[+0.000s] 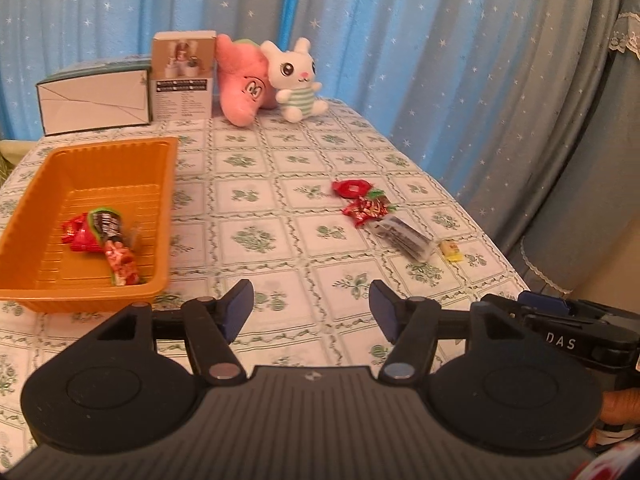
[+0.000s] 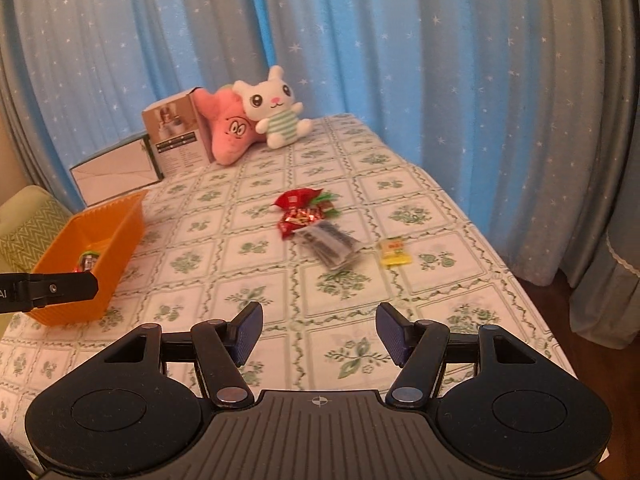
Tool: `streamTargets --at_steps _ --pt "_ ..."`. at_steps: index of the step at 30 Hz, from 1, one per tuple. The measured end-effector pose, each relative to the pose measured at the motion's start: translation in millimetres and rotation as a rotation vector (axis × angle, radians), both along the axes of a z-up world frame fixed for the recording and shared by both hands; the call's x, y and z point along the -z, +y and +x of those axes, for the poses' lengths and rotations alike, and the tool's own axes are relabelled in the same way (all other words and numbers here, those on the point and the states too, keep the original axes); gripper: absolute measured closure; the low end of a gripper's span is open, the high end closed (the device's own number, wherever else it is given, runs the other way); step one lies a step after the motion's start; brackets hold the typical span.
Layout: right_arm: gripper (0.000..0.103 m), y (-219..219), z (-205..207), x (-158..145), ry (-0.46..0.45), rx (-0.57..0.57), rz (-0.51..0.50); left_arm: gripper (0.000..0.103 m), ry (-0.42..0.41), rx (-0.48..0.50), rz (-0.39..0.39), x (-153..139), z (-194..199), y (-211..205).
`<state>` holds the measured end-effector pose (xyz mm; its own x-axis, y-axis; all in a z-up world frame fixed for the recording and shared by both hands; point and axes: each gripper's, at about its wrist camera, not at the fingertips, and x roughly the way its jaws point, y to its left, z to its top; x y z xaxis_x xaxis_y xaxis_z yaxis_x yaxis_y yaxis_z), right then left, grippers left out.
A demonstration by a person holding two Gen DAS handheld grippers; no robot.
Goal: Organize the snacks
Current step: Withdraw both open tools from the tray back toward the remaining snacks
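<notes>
An orange tray [image 1: 36, 280] [image 2: 120, 224] stands at the left of the table with a few wrapped snacks [image 1: 102, 240] in it. Loose snacks lie on the cloth to the right: a red packet [image 1: 352, 189] [image 2: 298, 198], a red patterned packet [image 1: 366, 210] [image 2: 300, 218], a clear pack with dark contents [image 1: 404, 236] [image 2: 332, 246] and a small yellow sweet [image 1: 451, 251] [image 2: 394, 252]. My left gripper [image 1: 312, 314] is open and empty, hovering near the table's front. My right gripper [image 2: 319, 332] is open too, nothing between its blue pads, short of the loose snacks.
At the back stand a white box [image 1: 94, 98], a taller printed carton [image 1: 182, 76], a pink plush [image 1: 244, 80] and a white rabbit plush [image 1: 296, 80]. Blue starred curtains hang behind. The table's right edge [image 2: 532, 300] drops off. A green cushion [image 2: 28, 224] lies left.
</notes>
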<state>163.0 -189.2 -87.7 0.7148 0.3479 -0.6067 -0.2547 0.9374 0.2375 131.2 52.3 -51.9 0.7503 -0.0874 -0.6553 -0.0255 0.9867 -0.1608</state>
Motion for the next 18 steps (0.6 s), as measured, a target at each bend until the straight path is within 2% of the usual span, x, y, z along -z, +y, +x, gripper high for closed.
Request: streamTargets --at_steps 8,14,18 --pt "0.040 -18.8 28.3 12.1 0.016 0.028 -0.028 0.042 0.015 0.024 -0.021 15.5 25.9 -16.4" --pt "0.040 -26.6 71.4 27.5 0.044 0.014 -0.051 0.042 0.047 0.060 -0.060 29.8 50.8 -25.5" --pt "0.040 -27.2 100.5 35.6 0.053 -0.003 -0.065 0.042 0.073 0.057 -0.052 40.3 69.1 -27.9"
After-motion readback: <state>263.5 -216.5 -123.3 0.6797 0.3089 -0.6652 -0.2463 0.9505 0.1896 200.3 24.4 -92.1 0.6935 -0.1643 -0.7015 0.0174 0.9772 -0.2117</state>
